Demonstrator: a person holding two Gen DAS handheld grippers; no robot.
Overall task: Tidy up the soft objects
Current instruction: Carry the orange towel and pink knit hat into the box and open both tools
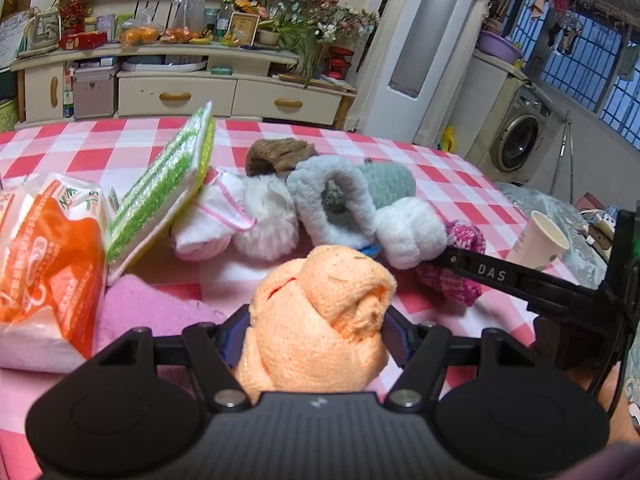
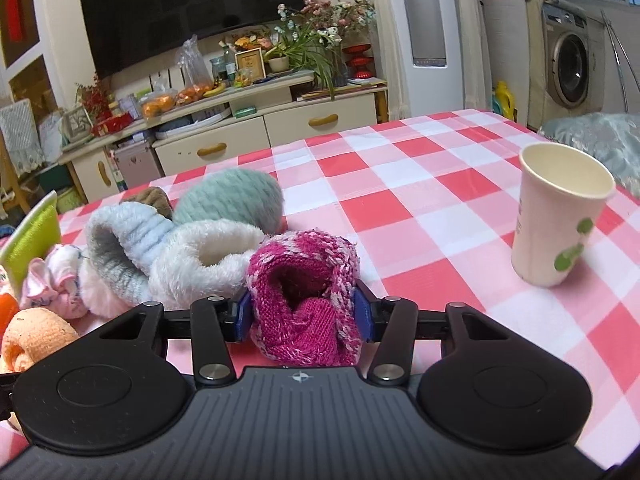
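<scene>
My left gripper (image 1: pixel 316 334) is shut on a rolled orange towel (image 1: pixel 320 320), which fills the gap between its blue pads. Beyond it lies a row of soft things: a white cloth bundle (image 1: pixel 208 220), a white fluffy piece (image 1: pixel 266 220), a grey-blue fuzzy sock (image 1: pixel 328 196), a white fuzzy sock (image 1: pixel 412 232) and a brown one (image 1: pixel 276 156). My right gripper (image 2: pixel 304 312) is shut on a magenta knit sock (image 2: pixel 304 300); both pads press its sides. The right gripper's finger (image 1: pixel 500 276) reaches that magenta sock (image 1: pixel 464 256) in the left wrist view.
A green-striped sponge pad (image 1: pixel 160 188) leans on an orange-and-white tissue pack (image 1: pixel 44 264). A pink cloth (image 1: pixel 148 312) lies flat below them. A paper cup (image 2: pixel 560 216) stands on the checked tablecloth (image 2: pixel 420 184) at the right. The orange towel (image 2: pixel 36 336) shows at the left.
</scene>
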